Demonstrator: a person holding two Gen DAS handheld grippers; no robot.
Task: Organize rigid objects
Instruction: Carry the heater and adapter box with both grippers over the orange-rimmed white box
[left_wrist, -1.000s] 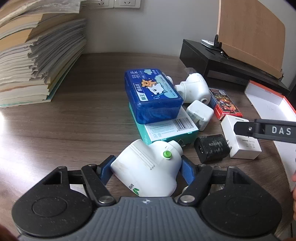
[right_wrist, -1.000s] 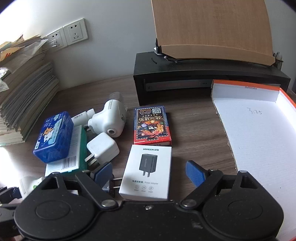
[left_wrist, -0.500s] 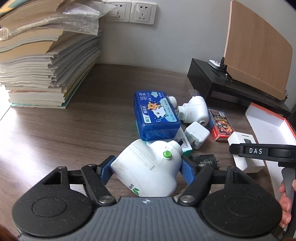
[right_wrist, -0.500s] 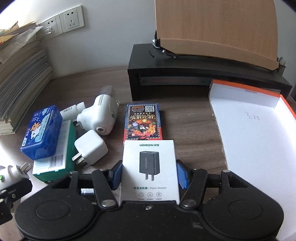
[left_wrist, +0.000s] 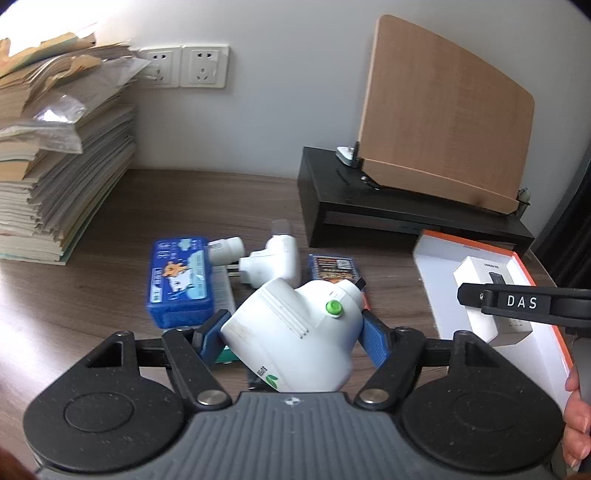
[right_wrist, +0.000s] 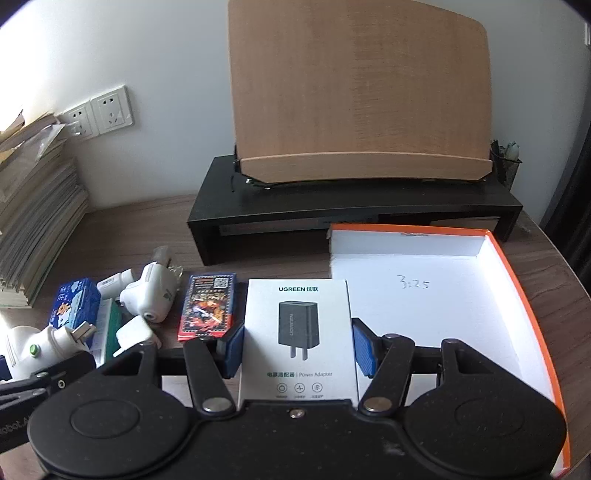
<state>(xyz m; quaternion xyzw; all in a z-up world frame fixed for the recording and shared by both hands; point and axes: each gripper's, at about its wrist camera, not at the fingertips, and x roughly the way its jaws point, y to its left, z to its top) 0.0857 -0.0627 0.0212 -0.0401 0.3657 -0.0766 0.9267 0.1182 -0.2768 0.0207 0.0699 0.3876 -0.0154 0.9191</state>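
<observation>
**Both grippers loaded, tray off to the right**

White adapter box (right_wrist: 298, 332), printed "Power Adapter", sits between the blue pads of the right gripper (right_wrist: 297, 345). Its jaws have just been closing and now clamp the box's two long sides, part-open width. Box's long axis runs straight fwd along the fingers, label up. It looks held clear of the desk (right_wrist: 147, 236), though contact underneath is hidden.

Key relation: the orange-rimmed tray (right_wrist: 524, 295) lies just right of and ahead of the box; the box's right edge overlaps the tray's near-left corner in the right wrist view. Right hand is the nearer one. My guess is a short shift right and fwd puts the box over bare tray floor.

Left gripper (left_wrist: 293, 338) is clamped on a white plug-in device with green button (left_wrist: 295, 332), jaws about mid-width, pads on its flanks. It's tilted, plug end up-right. The tray is further right for this hand, w/ the right gripper between.

Left on the desk, mid-left area: blue case (left_wrist: 179, 280), another white plug unit (left_wrist: 277, 264), card pack (right_wrist: 208, 310), small white charger (right_wrist: 135, 332). Book stack (left_wrist: 55, 177) is at the left edge, black riser (right_wrist: 351, 210) at the back edge.
</observation>
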